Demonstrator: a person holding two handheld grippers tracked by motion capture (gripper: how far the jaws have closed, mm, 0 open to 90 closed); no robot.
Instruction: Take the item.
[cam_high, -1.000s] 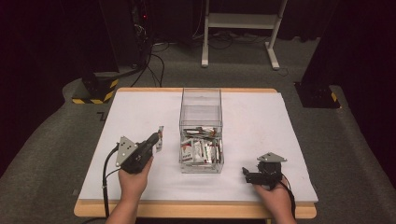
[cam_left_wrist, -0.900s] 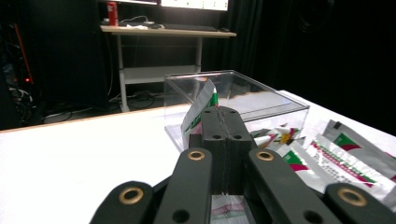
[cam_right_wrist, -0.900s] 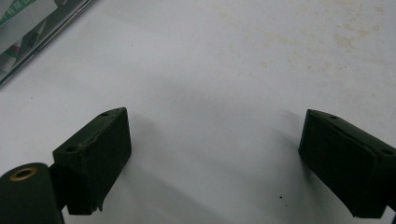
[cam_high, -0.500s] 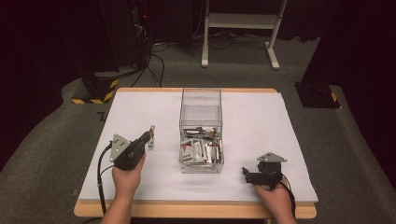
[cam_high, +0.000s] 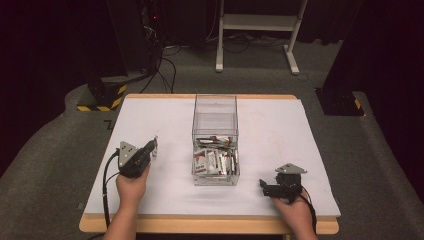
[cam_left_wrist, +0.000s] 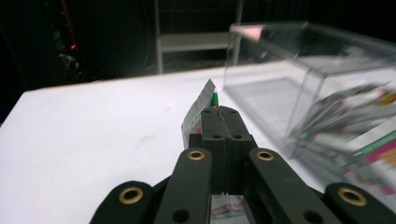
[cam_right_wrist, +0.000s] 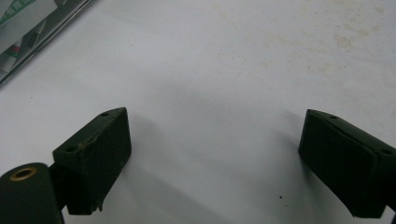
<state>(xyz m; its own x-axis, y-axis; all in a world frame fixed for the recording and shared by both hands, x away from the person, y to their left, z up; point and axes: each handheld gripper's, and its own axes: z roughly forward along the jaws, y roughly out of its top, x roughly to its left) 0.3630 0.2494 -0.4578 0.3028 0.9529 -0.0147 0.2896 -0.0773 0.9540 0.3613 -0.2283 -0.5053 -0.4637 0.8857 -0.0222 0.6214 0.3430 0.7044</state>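
Since the earlier frame, the left claw (cam_high: 154, 145) had drawn away from the clear plastic open-topped box (cam_high: 215, 140) and sunk lower, ending well to the left of that box above the white counter (cam_high: 165, 112). Its jaws were pressed together on a small flat silver sachet with green and red print (cam_left_wrist: 203, 105), which stuck up past the tips. More sachets (cam_high: 216, 161) lay heaped in the box's near end. The right claw (cam_high: 264, 186) rested near the box's front right corner, jaws spread wide with nothing between them, pointing at bare counter. The risk looked to be the thin sachet: it was pinched only by an edge, so a quick move or loose release might let it slip, flutter aside or land off the intended spot.
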